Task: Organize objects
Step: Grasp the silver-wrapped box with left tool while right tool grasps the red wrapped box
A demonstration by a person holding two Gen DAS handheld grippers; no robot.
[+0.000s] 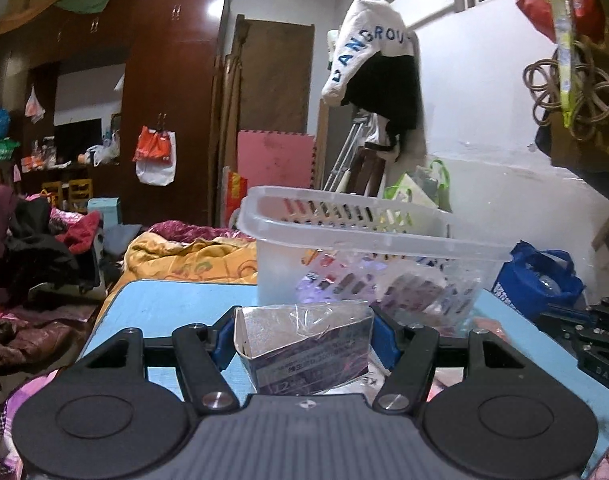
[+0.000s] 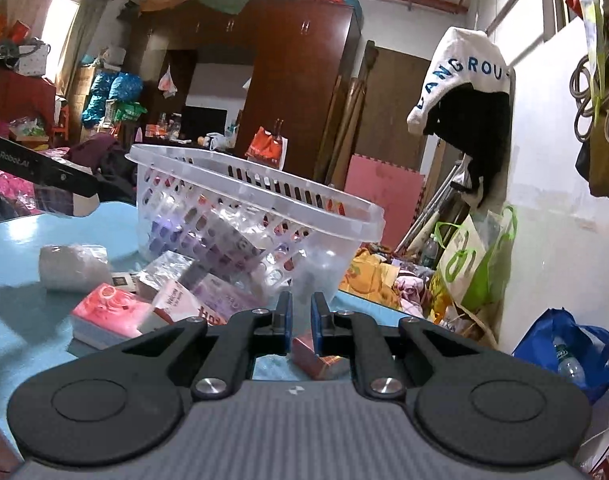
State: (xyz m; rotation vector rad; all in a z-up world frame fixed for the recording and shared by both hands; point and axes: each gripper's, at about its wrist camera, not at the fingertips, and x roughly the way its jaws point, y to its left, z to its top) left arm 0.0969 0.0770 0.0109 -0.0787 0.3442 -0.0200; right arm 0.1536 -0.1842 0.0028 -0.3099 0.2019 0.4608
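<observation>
My left gripper point(image 1: 303, 334) is shut on a silver and purple box point(image 1: 304, 348) wrapped in clear film, held above the blue table point(image 1: 164, 304) in front of the clear plastic basket point(image 1: 344, 236). The left gripper also shows at the far left of the right wrist view point(image 2: 80, 196), holding the box point(image 2: 84, 204). My right gripper point(image 2: 301, 320) is shut with a narrow gap and holds nothing. It hovers low over the table point(image 2: 24, 240) near a small red box point(image 2: 316, 356). The basket point(image 2: 264, 204) stands just ahead and holds a few packs.
Loose items lie on the table left of my right gripper: a pink box point(image 2: 108, 312), a purple pack point(image 2: 224, 300), a silvery pack point(image 2: 164, 272) and a grey wrapped roll point(image 2: 72, 266). A blue bag point(image 2: 564, 352) and green bags point(image 2: 472, 260) sit beyond the table's right edge.
</observation>
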